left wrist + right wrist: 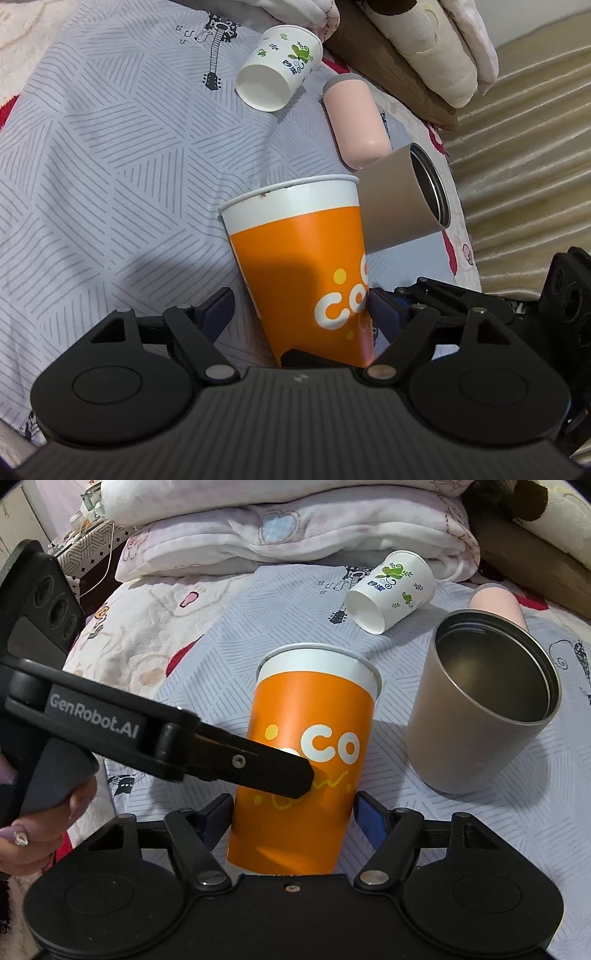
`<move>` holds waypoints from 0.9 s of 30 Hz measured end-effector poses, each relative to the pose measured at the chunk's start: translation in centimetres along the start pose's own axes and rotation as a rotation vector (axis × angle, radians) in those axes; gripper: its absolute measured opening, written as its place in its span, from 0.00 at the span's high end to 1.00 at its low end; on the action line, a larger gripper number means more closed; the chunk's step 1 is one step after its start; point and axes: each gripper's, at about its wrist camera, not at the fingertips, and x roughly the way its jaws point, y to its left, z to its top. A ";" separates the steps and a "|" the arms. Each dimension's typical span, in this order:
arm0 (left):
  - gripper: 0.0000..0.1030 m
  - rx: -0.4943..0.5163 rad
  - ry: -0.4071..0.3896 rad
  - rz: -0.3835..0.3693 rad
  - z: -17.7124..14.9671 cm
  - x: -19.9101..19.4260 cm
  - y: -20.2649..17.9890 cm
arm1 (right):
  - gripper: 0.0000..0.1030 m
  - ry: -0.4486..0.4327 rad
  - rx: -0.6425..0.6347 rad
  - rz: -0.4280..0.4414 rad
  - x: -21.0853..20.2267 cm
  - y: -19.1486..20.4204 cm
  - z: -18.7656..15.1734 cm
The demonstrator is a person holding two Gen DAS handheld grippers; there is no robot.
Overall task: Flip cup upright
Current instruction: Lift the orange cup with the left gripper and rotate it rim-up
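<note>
The orange cup stands upright beside the tumbler — both claws, left and right, bracket it released, so each should withdraw straight back.

Metal tumbler crowds the orange cup at frame right; the left gripper's finger blocks its left. Striped sheet upper left stays open.
</note>
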 end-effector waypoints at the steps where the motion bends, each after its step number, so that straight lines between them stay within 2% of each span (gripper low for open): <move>1: 0.27 0.008 0.000 0.001 -0.1 -0.2 -0.1 | 0.26 0.003 0.007 0.010 0.0 0.0 0.0; 2: 0.29 0.020 -0.001 0.002 -0.3 -0.3 -0.4 | 0.26 0.006 0.015 0.021 0.0 0.0 0.0; 6: 0.31 0.079 -0.029 0.039 -0.7 -1.4 -1.3 | 0.26 -0.005 0.020 0.038 -0.2 0.4 -0.1; 9: 0.32 0.119 -0.078 0.066 -1.6 -3.5 -2.1 | 0.26 -0.034 -0.009 0.061 -0.8 1.2 -0.1; 16: 0.32 0.196 -0.202 0.106 -2.9 -8.0 -3.4 | 0.26 -0.189 -0.156 0.057 -2.9 4.8 -0.3; 19: 0.32 0.267 -0.250 0.145 -3.8 -9.1 -4.5 | 0.26 -0.256 -0.186 0.049 -3.4 5.7 -0.7; 23: 0.32 0.379 -0.314 0.203 -4.6 -9.4 -6.3 | 0.26 -0.356 -0.281 -0.047 -3.5 7.1 -1.4; 27: 0.32 0.431 -0.364 0.216 -5.0 -8.9 -6.7 | 0.26 -0.441 -0.347 -0.146 -3.0 7.5 -2.0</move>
